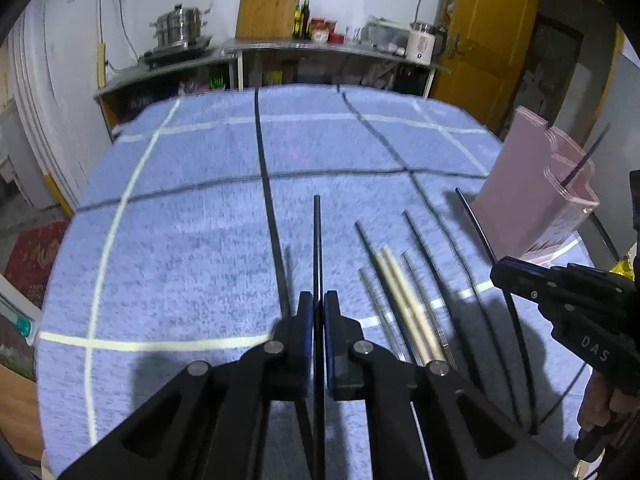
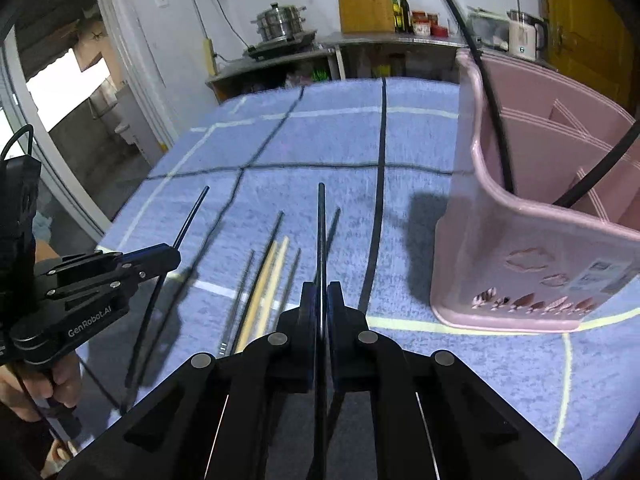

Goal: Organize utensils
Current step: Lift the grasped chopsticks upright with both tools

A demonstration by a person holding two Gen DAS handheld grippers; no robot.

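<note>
My left gripper is shut on a thin black chopstick that points forward, lifted above the blue checked cloth. My right gripper is shut on another black chopstick, also off the cloth. Each gripper shows in the other's view: the right gripper near the pink holder, the left gripper at the left. Between them on the cloth lie two wooden chopsticks and several metal and black ones. The pink utensil holder stands upright to the right, with two black chopsticks in its compartments.
Behind the table runs a metal shelf with a steamer pot, a wooden board, bottles and a white kettle. A yellow door is at the back right. A hand holds the left gripper's handle.
</note>
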